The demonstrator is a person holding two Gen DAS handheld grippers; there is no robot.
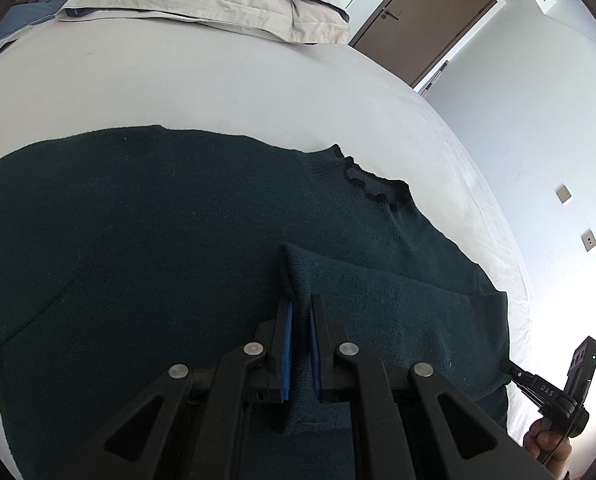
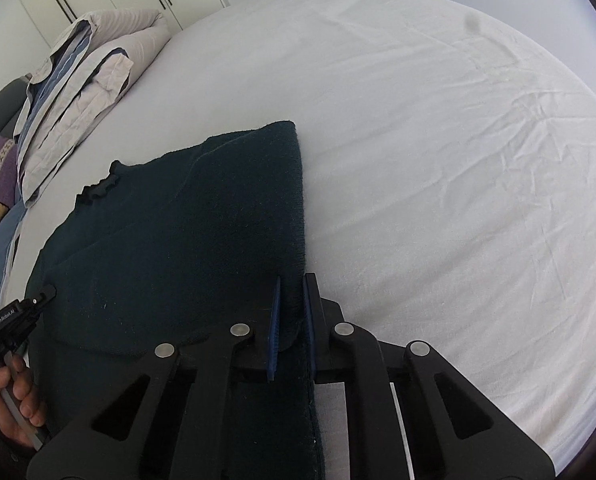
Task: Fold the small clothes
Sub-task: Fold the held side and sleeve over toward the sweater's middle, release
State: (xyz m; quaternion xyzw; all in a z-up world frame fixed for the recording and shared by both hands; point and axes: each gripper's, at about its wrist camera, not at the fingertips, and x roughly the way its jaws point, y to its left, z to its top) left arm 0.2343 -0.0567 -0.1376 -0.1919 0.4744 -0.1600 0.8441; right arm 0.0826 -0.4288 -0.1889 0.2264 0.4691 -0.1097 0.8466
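Both hand-held grippers [image 1: 301,312] [image 2: 292,296] pinch the dark sweater's [image 1: 138,220] edges.

Bare white bed [image 2: 437,160] sheet is stretching wide open to the right of the dark green sweater [image 2: 178,232], offering free passage. Stacked pillows [image 2: 78,92] are blocking the bed's head end. Beyond the far edge, a wall [image 1: 537,140] and brown door [image 1: 421,20] are closing things off.

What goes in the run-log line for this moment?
left gripper: shut on sleeve cuff | right gripper: shut on sweater edge | bed sheet
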